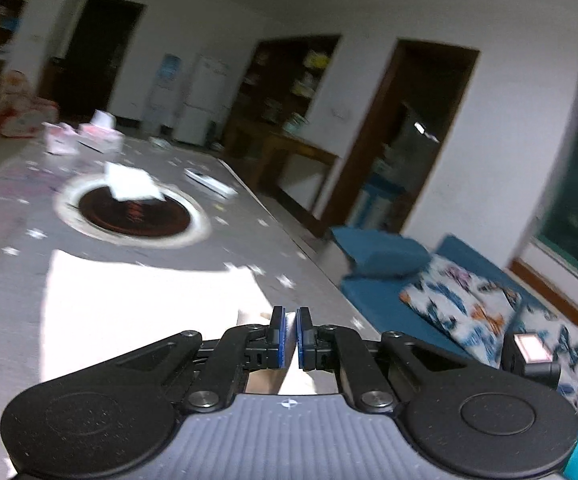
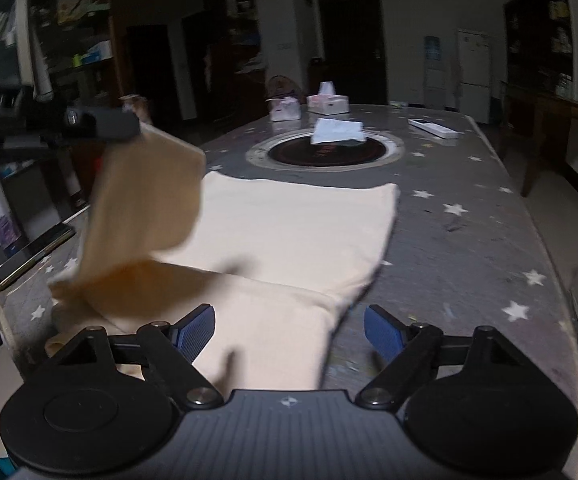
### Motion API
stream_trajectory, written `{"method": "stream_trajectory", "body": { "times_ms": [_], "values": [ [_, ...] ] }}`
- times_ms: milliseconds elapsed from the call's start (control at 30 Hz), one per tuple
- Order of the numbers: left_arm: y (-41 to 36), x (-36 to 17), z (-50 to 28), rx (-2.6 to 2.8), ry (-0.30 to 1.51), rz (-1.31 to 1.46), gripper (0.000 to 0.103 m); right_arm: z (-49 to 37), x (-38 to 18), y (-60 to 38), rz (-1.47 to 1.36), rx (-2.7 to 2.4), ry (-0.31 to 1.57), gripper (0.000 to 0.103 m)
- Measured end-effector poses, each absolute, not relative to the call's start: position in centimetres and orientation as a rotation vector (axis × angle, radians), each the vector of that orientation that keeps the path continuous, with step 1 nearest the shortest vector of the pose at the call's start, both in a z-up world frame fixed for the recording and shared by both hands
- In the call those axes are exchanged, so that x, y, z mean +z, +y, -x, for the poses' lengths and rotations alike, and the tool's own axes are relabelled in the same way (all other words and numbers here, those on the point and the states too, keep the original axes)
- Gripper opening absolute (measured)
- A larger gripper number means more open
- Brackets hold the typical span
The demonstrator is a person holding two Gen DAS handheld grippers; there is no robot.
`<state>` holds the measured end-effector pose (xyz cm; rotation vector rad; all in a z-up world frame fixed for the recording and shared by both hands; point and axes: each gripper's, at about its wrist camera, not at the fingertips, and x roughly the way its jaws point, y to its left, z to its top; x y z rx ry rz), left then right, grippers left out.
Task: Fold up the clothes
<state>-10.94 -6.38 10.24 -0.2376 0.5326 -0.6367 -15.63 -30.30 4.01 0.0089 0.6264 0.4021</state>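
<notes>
A cream garment [image 2: 289, 232] lies spread on the star-patterned table [image 2: 469, 240]. One flap of it is lifted at the left and hangs down from my left gripper [image 2: 129, 126], which is raised above the table's left side. In the left wrist view that gripper [image 1: 291, 336] has its blue pads pressed together, with cream cloth showing just below them. The rest of the garment [image 1: 129, 300] looks washed-out white there. My right gripper [image 2: 289, 332] is open, low over the near end of the garment, with the cloth's edge between its spread fingers.
A round dark hotplate [image 2: 289, 154] sits in the table's middle with a white packet [image 2: 339, 130] on it. Tissue boxes [image 2: 327, 102] and a white remote [image 2: 433, 128] lie farther back. A flat dark device [image 2: 33, 256] lies at the left edge. A blue sofa [image 1: 377, 300] stands beside the table.
</notes>
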Motion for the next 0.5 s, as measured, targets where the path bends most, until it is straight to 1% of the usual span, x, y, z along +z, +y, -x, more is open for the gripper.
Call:
{"method": "stream_trajectory", "body": {
  "times_ms": [100,233,300,367,433,500],
  "values": [
    [-8.3,8.9,10.6,-0.675,0.573,0.209,0.007,15.8,4.0,-31.4,-0.032,0.372,0.63,0.082],
    [-9.7,7.4,10.6,-0.743,0.619,0.161,0.011,15.7,4.3,-32.4,-0.05,0.338,0.625,0.079],
    [-9.8,7.1,11.3,-0.748,0.619,0.127,0.029,15.6,4.5,-32.7,-0.062,0.323,0.618,0.075],
    [-9.3,7.0,11.8,-0.738,0.608,0.11,0.04,15.5,4.9,-32.9,-0.072,0.32,0.61,0.072],
    [-8.3,6.9,12.1,-0.719,0.598,0.106,0.041,15.3,5.2,-32.9,-0.078,0.327,0.602,0.069],
    [-6.9,6.8,12.2,-0.693,0.595,0.109,0.046,15.2,5.5,-32.5,-0.076,0.346,0.596,0.067]
  ]
}}
